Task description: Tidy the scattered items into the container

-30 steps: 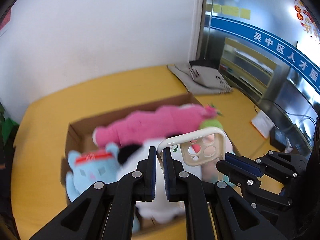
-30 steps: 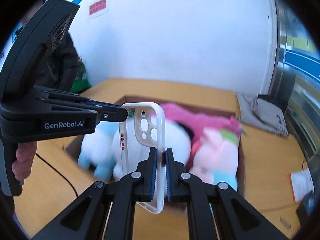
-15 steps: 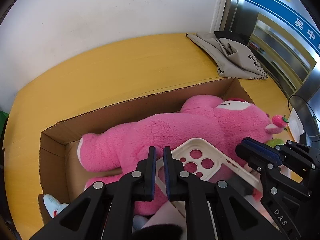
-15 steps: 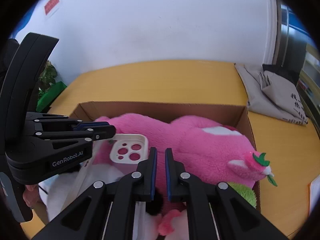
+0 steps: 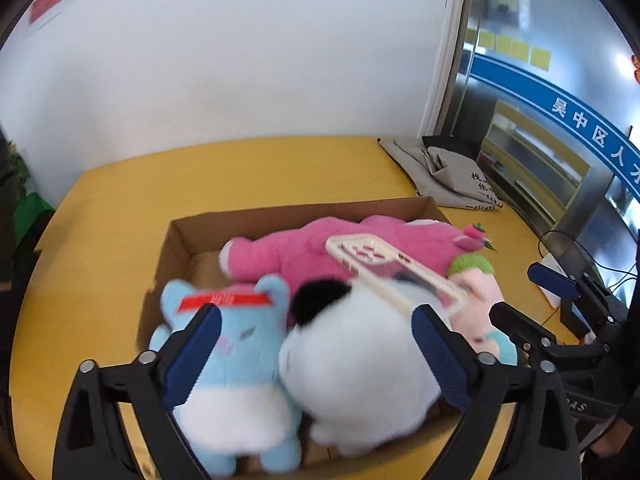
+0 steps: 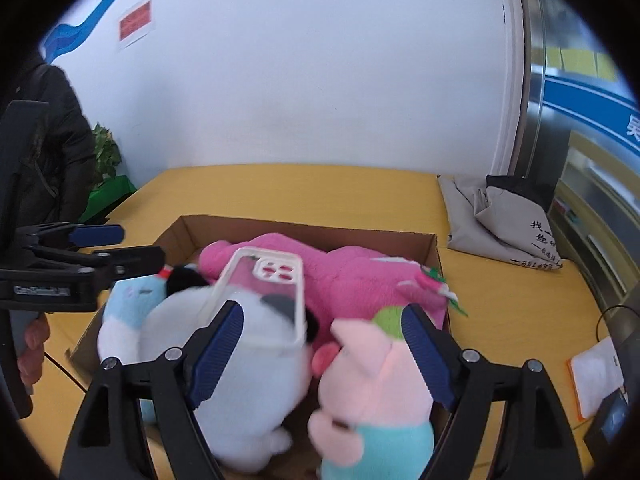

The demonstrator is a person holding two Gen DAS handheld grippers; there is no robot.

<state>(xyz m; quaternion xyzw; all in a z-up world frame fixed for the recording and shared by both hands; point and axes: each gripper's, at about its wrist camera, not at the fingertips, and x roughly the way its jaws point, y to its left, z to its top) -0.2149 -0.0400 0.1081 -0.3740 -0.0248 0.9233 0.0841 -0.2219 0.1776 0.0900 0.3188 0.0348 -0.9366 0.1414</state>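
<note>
Ahead of me a plain white wall (image 5: 248,52) rises behind the yellow desk (image 5: 248,176). A red notice (image 6: 136,24) is stuck high on that wall, beside a blue stripe (image 6: 80,28). To my right stands a glass partition (image 5: 532,128) with a blue band (image 5: 560,104) and yellow notes (image 5: 516,46). A green plant (image 6: 106,152) sits at the desk's left corner. Grey cloth (image 5: 452,176) lies at the far right corner.

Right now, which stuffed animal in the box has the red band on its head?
The light blue plush at the near left corner of the cardboard box. The pink bear, white plush and pale pink pig have none.
</note>
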